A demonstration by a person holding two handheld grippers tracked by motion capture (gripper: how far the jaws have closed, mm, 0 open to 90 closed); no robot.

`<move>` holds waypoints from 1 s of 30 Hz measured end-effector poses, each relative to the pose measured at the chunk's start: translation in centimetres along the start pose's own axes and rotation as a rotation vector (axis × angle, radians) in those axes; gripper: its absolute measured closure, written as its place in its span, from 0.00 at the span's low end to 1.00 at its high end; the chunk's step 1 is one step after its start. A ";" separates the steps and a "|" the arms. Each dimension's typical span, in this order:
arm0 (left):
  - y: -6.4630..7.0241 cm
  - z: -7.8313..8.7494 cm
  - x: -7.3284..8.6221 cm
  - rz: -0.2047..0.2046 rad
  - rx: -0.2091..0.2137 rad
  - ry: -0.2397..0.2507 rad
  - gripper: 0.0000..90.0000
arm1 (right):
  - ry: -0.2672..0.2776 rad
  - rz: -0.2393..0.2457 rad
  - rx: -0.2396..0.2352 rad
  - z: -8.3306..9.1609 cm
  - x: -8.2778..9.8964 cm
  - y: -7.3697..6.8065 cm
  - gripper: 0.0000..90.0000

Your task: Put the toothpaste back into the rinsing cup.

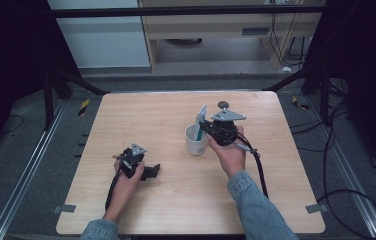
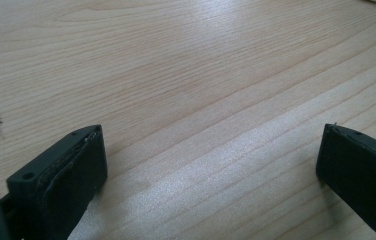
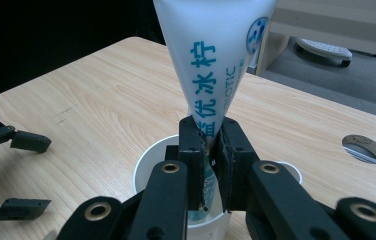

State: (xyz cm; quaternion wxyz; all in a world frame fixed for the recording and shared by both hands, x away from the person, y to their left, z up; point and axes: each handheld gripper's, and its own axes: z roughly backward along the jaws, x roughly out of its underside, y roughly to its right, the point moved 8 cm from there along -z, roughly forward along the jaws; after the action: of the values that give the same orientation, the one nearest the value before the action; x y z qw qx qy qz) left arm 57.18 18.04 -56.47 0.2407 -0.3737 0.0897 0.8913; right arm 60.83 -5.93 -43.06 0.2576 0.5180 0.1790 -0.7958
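- Work in hand: placing 1 tube point(image 3: 215, 65) into 1 white cup point(image 1: 195, 139) on the table point(image 1: 176, 210).
- Cup location: upright, a little right of the table's centre, nearer the far edge than the near edge, as seen in the high view.
- Tube location: standing nearly upright with its lower end inside the cup and its flat crimped end pointing up. The right gripper view shows the white body with blue lettering rising well above the rim point(image 3: 146, 165).
- Right gripper point(image 3: 210, 145): fingers clenched on the tube just above the cup rim, gripping it from both sides. The right hand point(image 1: 231, 152) holds the tool just right of the cup.
- Left gripper point(image 1: 143, 167): low over the table, left of centre and toward the near edge, well apart from the cup. Its fingers point(image 2: 78, 170) are spread wide with bare wood between them, grasping nothing.
- Done, by judgement: the tube is lifted, upended and entered into the cup.
- Left to do, by judgement: release the tube so it leans on the rim, then draw the right gripper clear without tipping the cup.
- Whether the tube's lower end touches the cup bottom cannot be told.
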 end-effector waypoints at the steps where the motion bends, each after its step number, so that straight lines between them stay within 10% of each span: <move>1: 0.0 0.0 0.0 0.000 0.000 0.000 0.00 | -0.003 -0.004 -0.001 -0.1 0.1 0.0 0.91; 30: 0.0 0.0 0.0 0.000 0.001 0.000 0.00 | -0.046 -0.035 -0.023 -1.5 1.4 -0.2 0.91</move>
State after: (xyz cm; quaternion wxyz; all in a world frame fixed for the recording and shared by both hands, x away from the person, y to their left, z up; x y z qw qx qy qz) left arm 57.19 18.02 -56.47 0.2411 -0.3737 0.0899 0.8912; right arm 61.41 -5.27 -44.93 0.2537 0.4935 0.1910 -0.8097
